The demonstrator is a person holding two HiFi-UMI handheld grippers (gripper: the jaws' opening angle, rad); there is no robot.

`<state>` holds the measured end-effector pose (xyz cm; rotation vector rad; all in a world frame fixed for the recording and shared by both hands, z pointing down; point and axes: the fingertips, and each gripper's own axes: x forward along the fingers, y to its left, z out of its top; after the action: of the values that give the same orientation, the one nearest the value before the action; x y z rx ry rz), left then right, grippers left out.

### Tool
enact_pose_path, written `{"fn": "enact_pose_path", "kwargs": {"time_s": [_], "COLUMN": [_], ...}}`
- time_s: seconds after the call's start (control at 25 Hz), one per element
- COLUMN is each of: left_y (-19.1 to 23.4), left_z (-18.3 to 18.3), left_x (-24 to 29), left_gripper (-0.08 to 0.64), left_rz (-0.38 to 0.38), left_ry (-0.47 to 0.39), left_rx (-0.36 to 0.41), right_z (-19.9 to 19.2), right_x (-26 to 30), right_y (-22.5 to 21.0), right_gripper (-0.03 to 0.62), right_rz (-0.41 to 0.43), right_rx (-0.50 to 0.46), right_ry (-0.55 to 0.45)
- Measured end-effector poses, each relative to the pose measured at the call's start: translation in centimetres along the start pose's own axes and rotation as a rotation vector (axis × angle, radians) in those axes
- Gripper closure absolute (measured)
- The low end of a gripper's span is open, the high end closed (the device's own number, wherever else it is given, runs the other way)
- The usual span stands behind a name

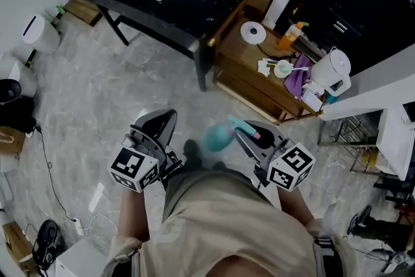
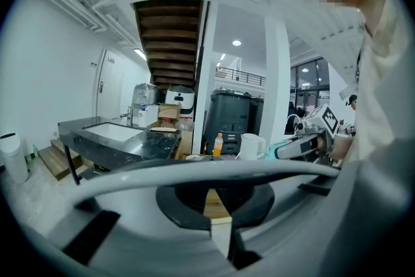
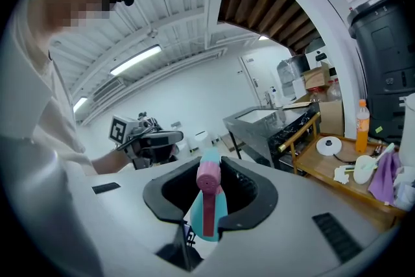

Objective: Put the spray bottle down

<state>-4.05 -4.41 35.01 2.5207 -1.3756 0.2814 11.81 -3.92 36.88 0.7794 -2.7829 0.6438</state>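
Observation:
A teal spray bottle [image 1: 217,137] with a pink head [image 3: 209,180] sits sideways between the jaws of my right gripper [image 1: 243,133], which is shut on it at waist height over the floor. In the right gripper view the bottle's teal body [image 3: 219,220] hangs below the jaws [image 3: 209,168]. My left gripper [image 1: 163,119] is held beside it, to its left, with the jaws together and nothing between them [image 2: 219,204]. The left gripper view shows the right gripper [image 2: 310,146] and the bottle [image 2: 280,151] off to its right.
A low wooden table [image 1: 240,52] ahead on the right holds an orange bottle [image 1: 290,37], a white kettle [image 1: 332,71], a purple cloth [image 1: 297,82] and a white disc [image 1: 253,32]. A black sink counter [image 1: 194,6] stands ahead on the left. Cables and bags lie at the left edge.

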Motion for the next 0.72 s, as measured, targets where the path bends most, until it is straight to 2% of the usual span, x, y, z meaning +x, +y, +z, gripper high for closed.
{"fn": "enact_pose_path", "kwargs": {"time_s": [0.2, 0.72], "left_y": [3.2, 8.1], "left_z": [0.5, 0.9], "left_x": [0.7, 1.6], "left_gripper": [0.551, 0.551], "left_rz": [0.003, -0.062], "left_ry": [-0.019, -0.030], "left_rx": [-0.033, -0.054], "right_z": [1.2, 3.9], "right_x": [2.2, 6.4], "right_y": [-0.2, -1.0], "right_gripper": [0.499, 0.499], "right_rz": [-0.019, -0.099], "right_rx": [-0.014, -0.045], "right_ry": [0.006, 0.007]}}
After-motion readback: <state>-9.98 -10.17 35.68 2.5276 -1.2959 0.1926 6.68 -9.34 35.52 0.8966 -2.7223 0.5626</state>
